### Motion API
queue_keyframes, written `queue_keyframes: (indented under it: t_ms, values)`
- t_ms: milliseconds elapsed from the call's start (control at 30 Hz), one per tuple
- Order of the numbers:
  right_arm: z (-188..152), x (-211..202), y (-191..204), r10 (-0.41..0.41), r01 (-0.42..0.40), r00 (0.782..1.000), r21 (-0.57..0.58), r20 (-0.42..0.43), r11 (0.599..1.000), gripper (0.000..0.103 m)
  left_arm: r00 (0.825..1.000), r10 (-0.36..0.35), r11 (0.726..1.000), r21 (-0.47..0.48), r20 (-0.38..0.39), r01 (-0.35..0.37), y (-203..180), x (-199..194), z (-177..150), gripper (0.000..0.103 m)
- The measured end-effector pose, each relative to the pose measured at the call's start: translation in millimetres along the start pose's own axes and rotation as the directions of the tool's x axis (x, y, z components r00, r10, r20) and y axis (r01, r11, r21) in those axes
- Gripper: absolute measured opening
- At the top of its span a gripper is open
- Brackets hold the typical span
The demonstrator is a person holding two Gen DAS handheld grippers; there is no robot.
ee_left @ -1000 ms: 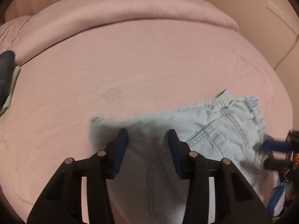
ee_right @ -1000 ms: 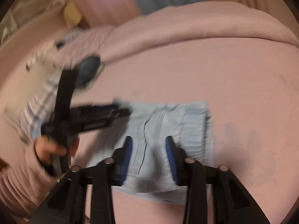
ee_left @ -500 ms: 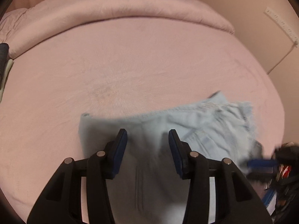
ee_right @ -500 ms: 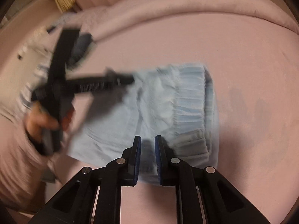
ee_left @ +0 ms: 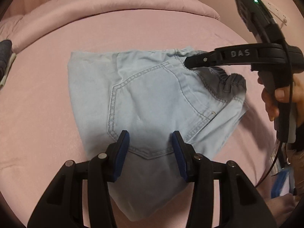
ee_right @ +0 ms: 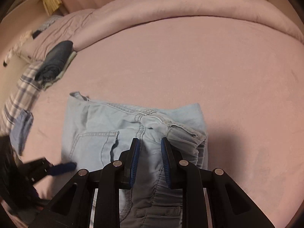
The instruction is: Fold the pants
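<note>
Light blue denim pants [ee_left: 152,98] lie folded into a small bundle on the pink bed [ee_left: 133,32], back pocket up. My left gripper [ee_left: 151,142] is open and empty, hovering over the near edge of the bundle. My right gripper [ee_right: 149,150] is partly open over the elastic waistband [ee_right: 190,148], with denim between the pads but not clamped. In the left wrist view the right gripper [ee_left: 187,63] reaches in from the right, tips at the waistband. The pants also show in the right wrist view [ee_right: 106,125].
A rolled dark garment [ee_right: 57,60] on pale cloth lies at the bed's left, next to plaid fabric [ee_right: 20,93]. A thick pink duvet roll [ee_right: 190,5] runs along the far side. The left gripper [ee_right: 62,168] shows blurred at lower left.
The right gripper was nearly shut on the waistband half a second ago and has now opened. The pants lie flatter and the left gripper has moved closer over them.
</note>
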State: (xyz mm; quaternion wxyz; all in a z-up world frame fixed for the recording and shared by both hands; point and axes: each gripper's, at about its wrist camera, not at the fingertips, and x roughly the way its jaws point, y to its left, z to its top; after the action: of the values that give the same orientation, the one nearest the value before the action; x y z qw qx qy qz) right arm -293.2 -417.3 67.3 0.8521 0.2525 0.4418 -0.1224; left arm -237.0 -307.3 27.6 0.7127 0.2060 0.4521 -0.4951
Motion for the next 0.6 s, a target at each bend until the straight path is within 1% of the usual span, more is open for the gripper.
queue_keyframes:
  t_ms: [67,100,200,300,367,433,467,567,600]
  values:
    - [-2.7,-13.3,7.1,-0.014,0.014,1.000,-0.013,0.014,1.000,0.022,0.999,-0.033,0.999,-0.038,0.001,0.033,4.8,-6.9,1.3,0.045]
    - [-3.6,-18.4,14.6,-0.017,0.018,0.999,-0.029,0.029,0.999,0.023,0.999,-0.037,0.998,-0.051,0.017,0.038,7.1,-13.8,2.5,0.046]
    - [-9.0,-40.9,37.7,0.007,0.000,0.997,-0.094,0.078,0.996,0.024,0.998,-0.019,0.999,-0.050,0.056,0.022,6.0,-29.9,-0.1,0.046]
    - [-25.3,-58.4,47.7,0.038,-0.026,0.995,-0.129,0.091,0.991,0.027,0.998,-0.001,0.999,-0.041,0.068,0.004,2.5,-38.8,-10.1,0.046]
    - [-38.9,-60.8,52.6,0.046,-0.033,0.996,-0.159,0.078,0.987,0.029,0.998,0.014,1.000,-0.028,0.064,-0.013,-1.2,-39.2,-19.4,0.046]
    - [-55.3,-58.9,57.6,0.035,-0.022,0.998,-0.201,0.060,0.979,0.029,0.998,0.022,1.000,-0.017,0.050,-0.021,1.0,-33.2,-26.0,0.046]
    - [-63.0,-54.6,59.6,0.020,-0.011,0.999,-0.222,0.042,0.975,0.029,0.999,0.022,1.000,-0.017,0.042,-0.021,4.6,-33.4,-30.7,0.046]
    - [-84.2,-30.8,62.1,-0.063,0.054,0.998,-0.288,-0.021,0.956,0.029,0.999,0.032,0.999,-0.010,0.030,-0.032,6.8,-23.9,-35.7,0.048]
    - [-88.7,-24.8,58.2,-0.071,0.059,0.997,-0.291,-0.030,0.955,0.030,0.999,0.039,0.999,0.001,0.033,-0.039,5.2,-21.1,-36.3,0.049]
